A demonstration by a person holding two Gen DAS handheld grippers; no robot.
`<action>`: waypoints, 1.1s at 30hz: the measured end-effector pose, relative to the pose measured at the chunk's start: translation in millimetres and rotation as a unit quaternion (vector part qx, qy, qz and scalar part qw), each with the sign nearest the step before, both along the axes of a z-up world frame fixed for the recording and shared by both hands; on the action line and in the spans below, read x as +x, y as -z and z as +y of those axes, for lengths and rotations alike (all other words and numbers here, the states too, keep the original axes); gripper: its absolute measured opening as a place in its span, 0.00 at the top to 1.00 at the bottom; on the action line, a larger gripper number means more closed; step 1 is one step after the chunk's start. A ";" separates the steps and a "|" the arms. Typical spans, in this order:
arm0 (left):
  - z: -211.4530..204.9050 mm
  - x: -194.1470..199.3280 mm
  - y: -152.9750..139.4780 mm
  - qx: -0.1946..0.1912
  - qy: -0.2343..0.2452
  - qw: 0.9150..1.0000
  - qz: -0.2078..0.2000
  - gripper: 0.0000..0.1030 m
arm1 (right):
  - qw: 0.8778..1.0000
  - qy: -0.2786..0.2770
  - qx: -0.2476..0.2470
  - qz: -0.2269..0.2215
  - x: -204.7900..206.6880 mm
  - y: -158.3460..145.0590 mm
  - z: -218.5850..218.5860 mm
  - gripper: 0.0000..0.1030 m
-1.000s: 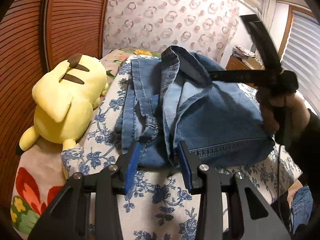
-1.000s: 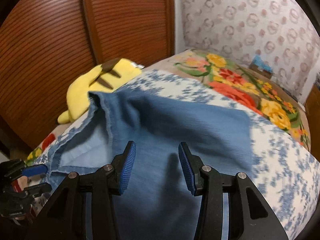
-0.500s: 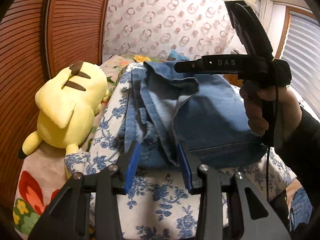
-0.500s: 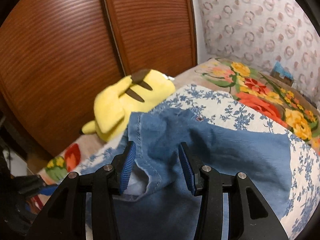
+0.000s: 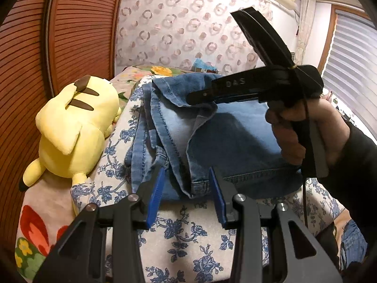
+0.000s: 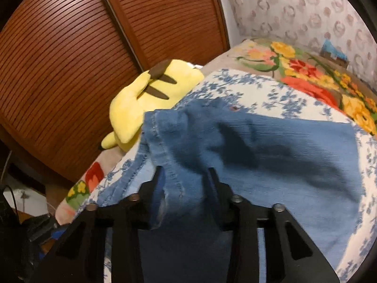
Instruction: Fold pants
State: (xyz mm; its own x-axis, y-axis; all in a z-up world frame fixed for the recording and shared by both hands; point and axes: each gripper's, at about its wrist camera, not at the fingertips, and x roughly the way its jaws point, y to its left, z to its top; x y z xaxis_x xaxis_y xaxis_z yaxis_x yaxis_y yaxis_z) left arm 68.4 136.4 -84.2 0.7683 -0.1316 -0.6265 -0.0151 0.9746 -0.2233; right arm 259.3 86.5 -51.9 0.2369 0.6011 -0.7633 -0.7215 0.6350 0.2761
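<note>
The jeans [image 5: 226, 141] lie half folded on the bed [image 5: 183, 231], beside a yellow plush [image 5: 75, 129]. The left gripper [image 5: 186, 193] hangs open over their near hem, pads apart from the cloth. The right gripper [image 6: 185, 184] is closing on a raised denim edge; through the blur, it seems not yet pinched.

In the right wrist view the jeans [image 6: 271, 155] are smeared by motion, and a fold of them covers the inner faces of the closing right tongs [image 6: 185, 184], so whether the pads press the cloth cannot be told. In the left wrist view the right tongs' tip [image 5: 195, 97] sinks into the denim at 12 o'clock. The small blue thing [image 5: 202, 67] by the wall is too small to tell.
</note>
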 end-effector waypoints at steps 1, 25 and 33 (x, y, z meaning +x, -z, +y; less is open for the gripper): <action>0.7 -0.3 0.5 -0.001 -0.001 1.000 0.001 0.63 | 1.000 -0.004 0.005 0.002 0.3 -0.2 3.9 0.84; -18.7 7.5 -11.5 0.014 0.015 1.000 -0.017 0.63 | 0.987 0.092 -0.037 -0.125 -19.8 -30.4 -150.4 0.47; -33.7 23.9 -15.0 0.031 0.018 0.999 -0.020 0.63 | 0.988 0.136 -0.039 -0.065 -25.0 8.8 -212.7 0.46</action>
